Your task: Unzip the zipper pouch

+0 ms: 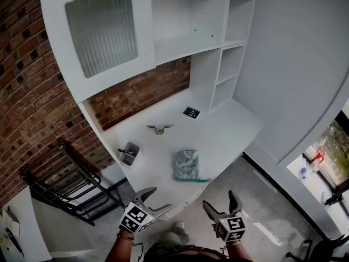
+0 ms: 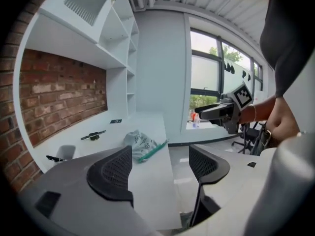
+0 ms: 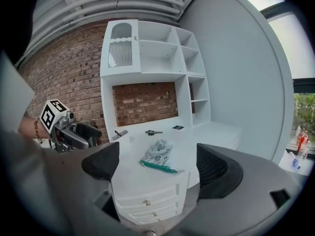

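The zipper pouch (image 1: 186, 165) is seen lying near the front edge of the white tabletop (image 1: 223, 135), its green zipper (image 1: 192, 179) turned toward the person, while the left gripper (image 1: 158, 199) and right gripper (image 1: 219, 200) are held short of the tabletop, jaws spread and empty.

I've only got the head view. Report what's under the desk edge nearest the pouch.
Observer: Drawers with small knobs, right below the zipper pouch and its green zipper.
Operator: Check the right gripper for aim.
Observer: Its jaws are apart and empty, and the pouch sits framed between them, untouched.
Operator: Now the left.
Observer: The left gripper, jaws apart and empty, points off it: the pouch shows above its left jaw.
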Available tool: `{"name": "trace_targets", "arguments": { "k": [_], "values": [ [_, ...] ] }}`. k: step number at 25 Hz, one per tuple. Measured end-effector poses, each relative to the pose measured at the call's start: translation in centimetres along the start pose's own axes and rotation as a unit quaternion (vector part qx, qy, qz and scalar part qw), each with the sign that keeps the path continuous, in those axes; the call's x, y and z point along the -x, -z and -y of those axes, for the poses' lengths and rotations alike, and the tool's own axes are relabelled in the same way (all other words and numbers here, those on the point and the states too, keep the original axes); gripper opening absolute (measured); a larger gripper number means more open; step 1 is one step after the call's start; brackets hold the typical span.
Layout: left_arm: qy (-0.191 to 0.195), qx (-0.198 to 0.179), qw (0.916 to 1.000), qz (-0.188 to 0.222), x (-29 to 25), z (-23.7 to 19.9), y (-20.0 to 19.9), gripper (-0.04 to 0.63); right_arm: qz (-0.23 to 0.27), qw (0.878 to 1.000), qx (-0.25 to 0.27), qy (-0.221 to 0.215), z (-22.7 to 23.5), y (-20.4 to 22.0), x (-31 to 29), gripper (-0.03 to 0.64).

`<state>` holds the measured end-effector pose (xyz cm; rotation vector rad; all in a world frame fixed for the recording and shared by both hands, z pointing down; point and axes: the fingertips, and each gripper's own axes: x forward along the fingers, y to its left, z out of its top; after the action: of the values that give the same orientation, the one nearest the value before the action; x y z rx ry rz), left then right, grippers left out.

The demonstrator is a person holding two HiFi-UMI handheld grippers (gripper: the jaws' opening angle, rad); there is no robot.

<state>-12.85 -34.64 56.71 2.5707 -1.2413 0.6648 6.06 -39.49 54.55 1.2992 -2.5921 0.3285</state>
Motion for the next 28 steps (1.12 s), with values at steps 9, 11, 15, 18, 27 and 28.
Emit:
{"name": "trace_targets", "arguments": {
  "k": [9,11,15,18,27,28],
  "values": [
    [0.064,-0.09,0.992,-0.062,-6.3,-4.4,1.6,0.359,-0.008,1.0,-0.001,0.009,0.7,-0.7,-4.6,0.488],
    [0.077,-0.107,0.9893,-0.063,-7.9,-5.2,1.8,0.318,-0.01,1.0,-0.007,0.016,1.2,-0.7,-5.3,0.487],
    [0.102,-0.118,0.9848,-0.078,-10.3,-6.2,2.7,0.25,-0.012,1.0,-0.007,0.014,1.5,-1.1,-6.9,0.486],
    [0.117,-0.15,0.9759,-0.107,-11.9,-7.0,3.6,0.25,-0.013,1.0,0.001,0.011,1.8,-1.6,-8.2,0.485],
    [0.159,-0.236,0.9446,-0.164,-16.5,-8.1,7.0,0.199,-0.03,0.999,0.007,-0.015,1.7,-1.1,-11.3,0.478],
    [0.165,-0.236,0.9422,-0.172,-16.9,-8.2,7.4,0.199,-0.031,0.999,0.009,-0.017,1.7,-1.1,-11.5,0.477]
  ]
}}
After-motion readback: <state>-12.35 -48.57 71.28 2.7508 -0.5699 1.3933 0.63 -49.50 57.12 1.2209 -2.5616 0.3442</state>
